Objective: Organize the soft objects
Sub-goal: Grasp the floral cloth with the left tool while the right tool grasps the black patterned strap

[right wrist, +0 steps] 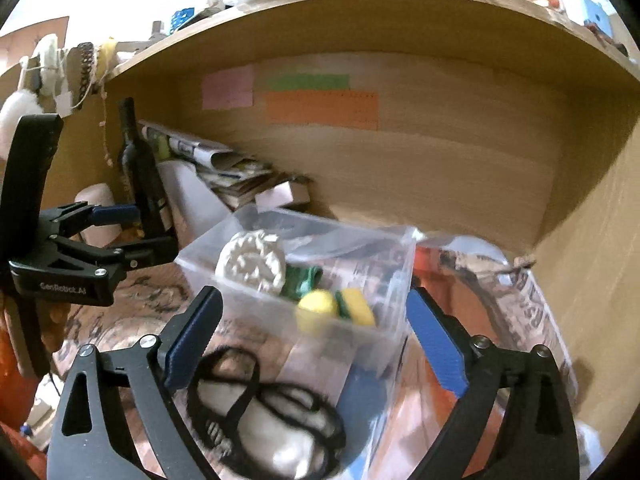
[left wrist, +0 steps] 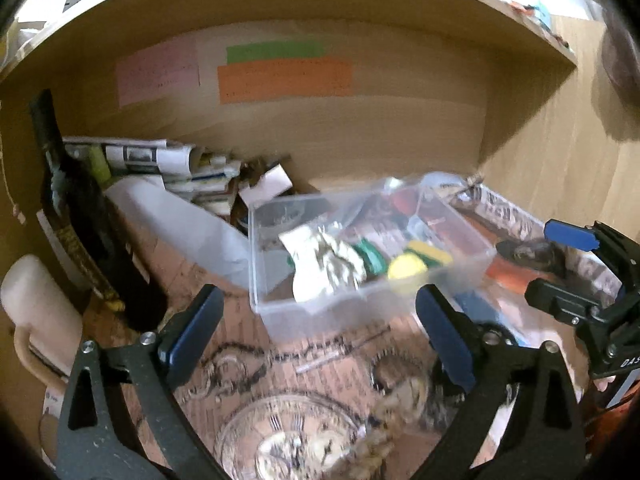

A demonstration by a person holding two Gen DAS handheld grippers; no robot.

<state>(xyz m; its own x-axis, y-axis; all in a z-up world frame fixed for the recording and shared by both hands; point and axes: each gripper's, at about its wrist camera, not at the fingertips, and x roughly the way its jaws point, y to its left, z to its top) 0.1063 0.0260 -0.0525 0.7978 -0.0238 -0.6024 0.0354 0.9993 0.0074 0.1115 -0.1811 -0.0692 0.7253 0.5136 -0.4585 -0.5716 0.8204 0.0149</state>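
A clear plastic box (left wrist: pixel 360 304) (right wrist: pixel 280 320) stands on the patterned desk under a wooden shelf. In it lie a white knitted piece (left wrist: pixel 320 260) (right wrist: pixel 252 262), a green soft item (left wrist: pixel 370 254) (right wrist: pixel 300 278), a yellow ball (left wrist: pixel 406 270) (right wrist: pixel 316 306) and a yellow-green sponge (left wrist: pixel 430 254) (right wrist: pixel 356 306). My left gripper (left wrist: pixel 320 332) is open and empty just in front of the box. My right gripper (right wrist: pixel 314 340) is open and empty, its jaws either side of the box's near corner. A white soft item with a black cord (right wrist: pixel 276 416) lies below the right gripper.
A dark wine bottle (left wrist: pixel 80 208) (right wrist: pixel 140 176) stands at the left. Folded newspapers (left wrist: pixel 160 160) and a white roll (left wrist: pixel 180 220) lie behind it. A cream mug (left wrist: pixel 36 312) sits at the far left. Printed paper (left wrist: pixel 520 216) lies right of the box. A shelf board overhangs.
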